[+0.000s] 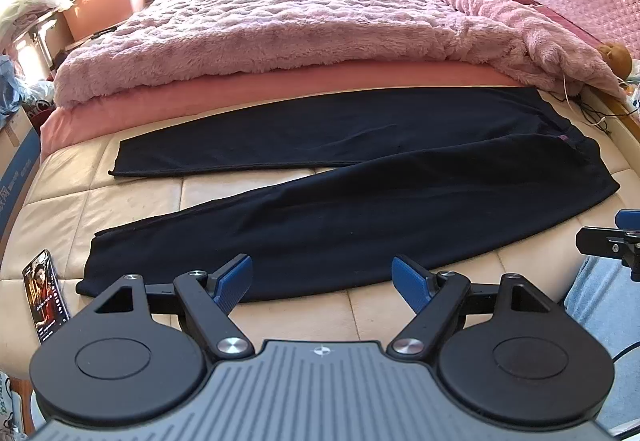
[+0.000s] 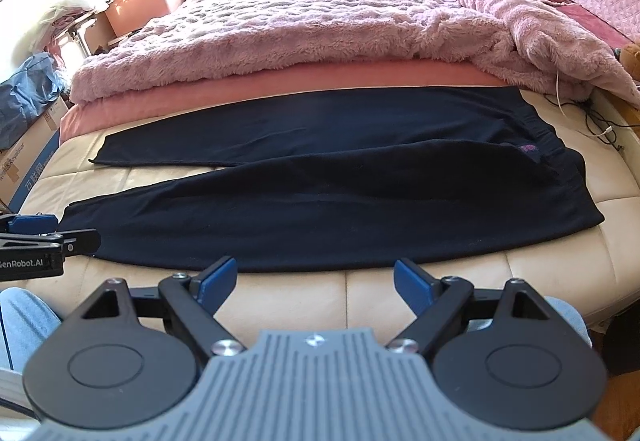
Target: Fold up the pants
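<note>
- A bare strip of cream mattress [image 2: 360, 293] runs across the lower middle of the right wrist view, between the gripper and the near edge of the dark pants [image 2: 280, 209].
- A wedge of mattress lies open between the two pant legs, left of centre.
- A phone [image 1: 45, 293] lies at lower left of the left wrist view, just beside the leg hem.
- The folded pink blanket [image 1: 280, 25] walls off the upper half.
- Cables [image 1: 592, 113] trail at the right edge.
</note>
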